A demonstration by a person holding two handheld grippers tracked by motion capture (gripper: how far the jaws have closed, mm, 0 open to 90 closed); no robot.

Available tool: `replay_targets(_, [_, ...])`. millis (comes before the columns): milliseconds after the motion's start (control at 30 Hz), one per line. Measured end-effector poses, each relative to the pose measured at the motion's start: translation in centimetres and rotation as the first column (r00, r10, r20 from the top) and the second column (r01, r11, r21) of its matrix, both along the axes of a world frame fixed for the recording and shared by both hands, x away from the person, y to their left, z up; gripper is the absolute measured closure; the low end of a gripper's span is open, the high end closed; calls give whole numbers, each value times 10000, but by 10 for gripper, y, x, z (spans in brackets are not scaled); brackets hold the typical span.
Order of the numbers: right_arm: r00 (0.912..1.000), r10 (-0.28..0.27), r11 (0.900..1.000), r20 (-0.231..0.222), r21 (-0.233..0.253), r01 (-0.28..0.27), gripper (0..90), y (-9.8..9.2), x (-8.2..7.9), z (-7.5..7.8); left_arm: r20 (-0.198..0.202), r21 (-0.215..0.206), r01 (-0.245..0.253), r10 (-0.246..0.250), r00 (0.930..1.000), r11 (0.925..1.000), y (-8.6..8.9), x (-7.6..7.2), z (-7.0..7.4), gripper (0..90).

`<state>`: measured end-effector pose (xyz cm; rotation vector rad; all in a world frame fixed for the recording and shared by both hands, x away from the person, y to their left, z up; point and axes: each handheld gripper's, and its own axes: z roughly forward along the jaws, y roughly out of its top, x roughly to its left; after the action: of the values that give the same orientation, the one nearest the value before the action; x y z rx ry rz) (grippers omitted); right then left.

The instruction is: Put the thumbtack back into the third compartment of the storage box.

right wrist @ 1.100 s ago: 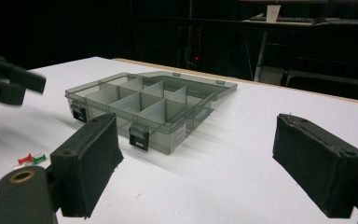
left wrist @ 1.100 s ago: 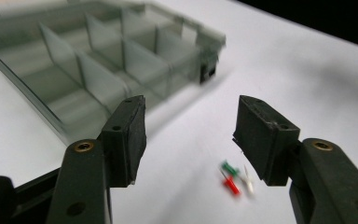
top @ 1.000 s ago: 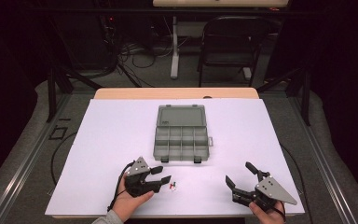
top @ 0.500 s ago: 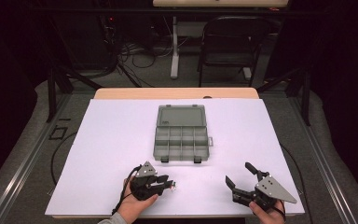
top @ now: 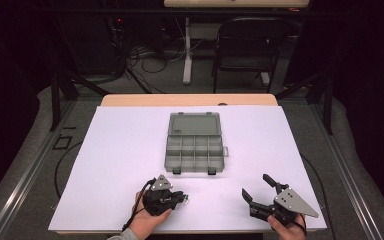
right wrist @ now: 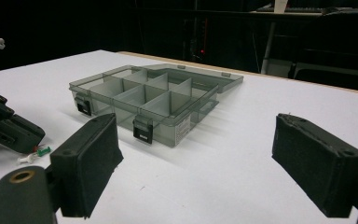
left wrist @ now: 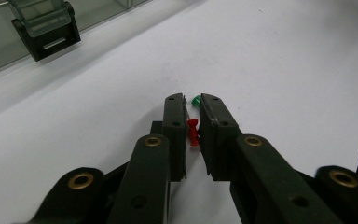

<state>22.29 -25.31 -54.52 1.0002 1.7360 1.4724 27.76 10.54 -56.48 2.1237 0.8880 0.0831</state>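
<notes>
High view: the compartment box (top: 195, 145) lies open at the table's middle, lid folded back, evidently ready to receive small parts. The left gripper (top: 180, 196) sits near the box's front edge, low on the white table (top: 120, 150), working at the pins; the right gripper (top: 258, 189) rests off to the box's front right, apparently waiting. Left gripper view: the jaws are clenched on a red push pin (left wrist: 193, 131), held off the surface between the pads, with a green push pin (left wrist: 196, 101) at the tips, just short of the box's latch (left wrist: 45, 29). Right gripper view: the jaws stand wide and grasp nothing; a white push pin (right wrist: 26, 159) lies beside the green one, near the box's front.
</notes>
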Motion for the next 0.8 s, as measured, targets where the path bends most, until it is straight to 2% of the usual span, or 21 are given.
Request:
replay_targets(167, [10000, 1, 10000, 11, -1, -1, 143, 0, 0, 0, 25, 100, 32, -33, 10000, 9999, 0, 0, 0, 817])
replay_targets(433, [10000, 14, 10000, 9, -3, -14, 143, 0, 0, 0, 450, 416, 22, -41, 9990, 9991, -2, -4, 0, 845])
replay_targets(733, [10000, 21, 10000, -13, 16, -21, 143, -1, 0, 0, 220, 85, -15, 13, 9998, 10000, 1, -2, 0, 850])
replay_targets(800, [10000, 23, 10000, -4, 20, -23, 144, -1, 0, 0, 271, -78, -118, 120, 9996, 9999, 3, -2, 2, 850])
